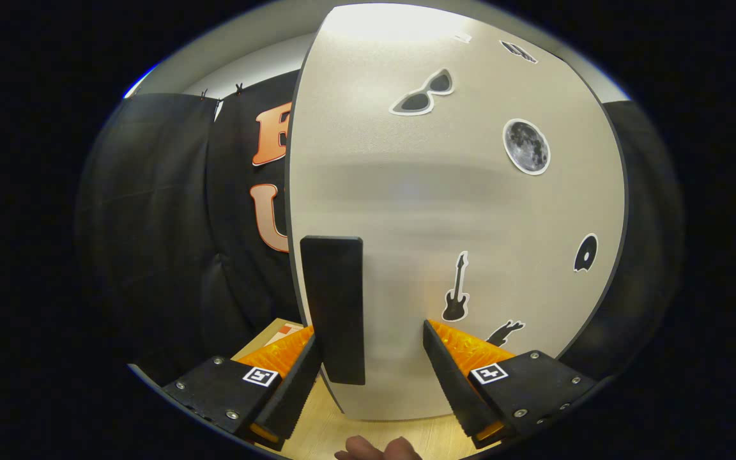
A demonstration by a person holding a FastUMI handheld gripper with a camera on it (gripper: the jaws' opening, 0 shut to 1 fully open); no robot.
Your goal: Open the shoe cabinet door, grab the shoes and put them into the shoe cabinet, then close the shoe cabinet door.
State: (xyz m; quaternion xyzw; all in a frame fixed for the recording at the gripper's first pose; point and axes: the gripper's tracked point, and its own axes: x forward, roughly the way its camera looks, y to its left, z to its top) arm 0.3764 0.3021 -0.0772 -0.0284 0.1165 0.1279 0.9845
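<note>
Both tool (371, 370) fingers straddle door handle (335, 306), apart.

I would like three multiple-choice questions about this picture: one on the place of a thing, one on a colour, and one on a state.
1. Where is the black handle on the shoe cabinet door?
A. near the door's left edge, between the fingers
B. beside the moon sticker
C. on the floor

2. What colour is the guitar sticker?
A. red
B. black
C. green

3. What state is the gripper in?
A. shut on the handle
B. open, with the handle between the fingers close to the left one
C. shut on a shoe

Answers:
1 A: the handle stands by the door's left edge.
2 B: the guitar shape is black.
3 B: a wide gap separates the right finger from the handle.
</note>
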